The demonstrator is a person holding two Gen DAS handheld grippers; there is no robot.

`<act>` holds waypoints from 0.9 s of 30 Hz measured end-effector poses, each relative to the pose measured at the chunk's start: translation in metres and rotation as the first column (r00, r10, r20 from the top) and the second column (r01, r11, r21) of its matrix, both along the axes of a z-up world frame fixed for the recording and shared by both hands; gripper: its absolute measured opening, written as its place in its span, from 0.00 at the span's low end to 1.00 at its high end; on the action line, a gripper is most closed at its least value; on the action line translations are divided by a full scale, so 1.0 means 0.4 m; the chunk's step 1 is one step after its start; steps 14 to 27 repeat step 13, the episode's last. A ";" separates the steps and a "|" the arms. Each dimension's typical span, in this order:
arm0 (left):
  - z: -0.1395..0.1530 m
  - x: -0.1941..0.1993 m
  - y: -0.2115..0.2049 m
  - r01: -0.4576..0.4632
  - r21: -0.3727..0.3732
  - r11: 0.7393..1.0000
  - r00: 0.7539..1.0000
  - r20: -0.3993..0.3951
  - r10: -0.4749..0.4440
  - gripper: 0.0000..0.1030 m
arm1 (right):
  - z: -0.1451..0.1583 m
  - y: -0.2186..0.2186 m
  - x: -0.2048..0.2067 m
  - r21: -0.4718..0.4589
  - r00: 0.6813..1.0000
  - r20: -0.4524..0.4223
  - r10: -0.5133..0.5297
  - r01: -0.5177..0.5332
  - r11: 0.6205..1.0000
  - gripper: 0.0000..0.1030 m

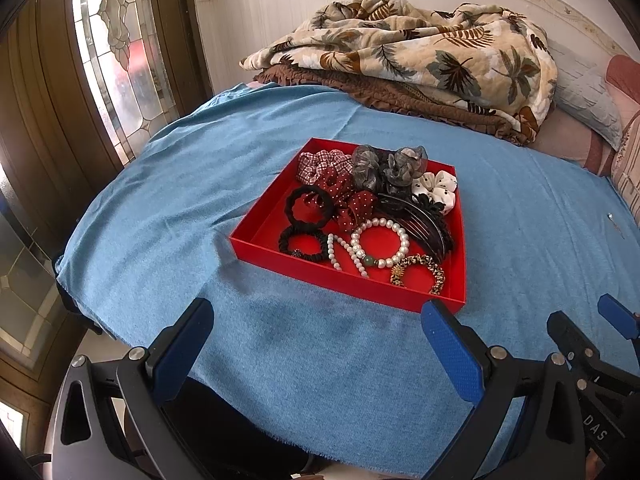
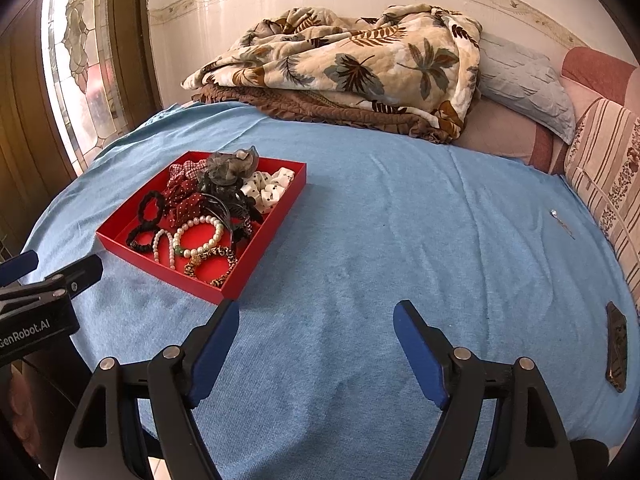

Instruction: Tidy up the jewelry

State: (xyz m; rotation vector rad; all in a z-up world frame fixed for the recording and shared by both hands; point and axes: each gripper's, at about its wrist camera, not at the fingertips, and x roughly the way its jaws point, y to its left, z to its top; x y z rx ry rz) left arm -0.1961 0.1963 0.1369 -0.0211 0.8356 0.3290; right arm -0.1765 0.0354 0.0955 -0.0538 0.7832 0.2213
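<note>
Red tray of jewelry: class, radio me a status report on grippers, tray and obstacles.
Left gripper open, empty. Right gripper open, empty. Red tray full, untouched, on blue cloth. Nothing between fingers and tray.

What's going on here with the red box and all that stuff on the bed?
A person holds a hand-held gripper in each hand above a blue cloth on a bed. The left hand-held gripper and right hand-held gripper are both open and empty. In front of them sits a red tray holding scrunchies, black hair ties, a pearl bracelet and a comb. Nothing has been picked up yet.
</note>
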 end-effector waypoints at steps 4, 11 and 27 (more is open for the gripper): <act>-0.002 0.005 -0.003 0.009 0.003 1.000 1.000 -0.006 -0.009 1.00 | -0.001 0.000 0.000 0.002 1.000 0.001 0.002 -0.002 1.000 0.81; 0.022 0.053 -0.086 0.083 0.048 0.995 0.997 -0.005 -0.083 1.00 | -0.009 -0.054 0.024 0.033 1.000 -0.011 -0.013 0.013 0.999 0.82; 0.029 0.079 -0.124 0.118 0.052 0.992 0.993 -0.012 -0.118 1.00 | -0.019 -0.099 0.040 0.044 0.999 -0.025 -0.037 0.038 0.998 0.82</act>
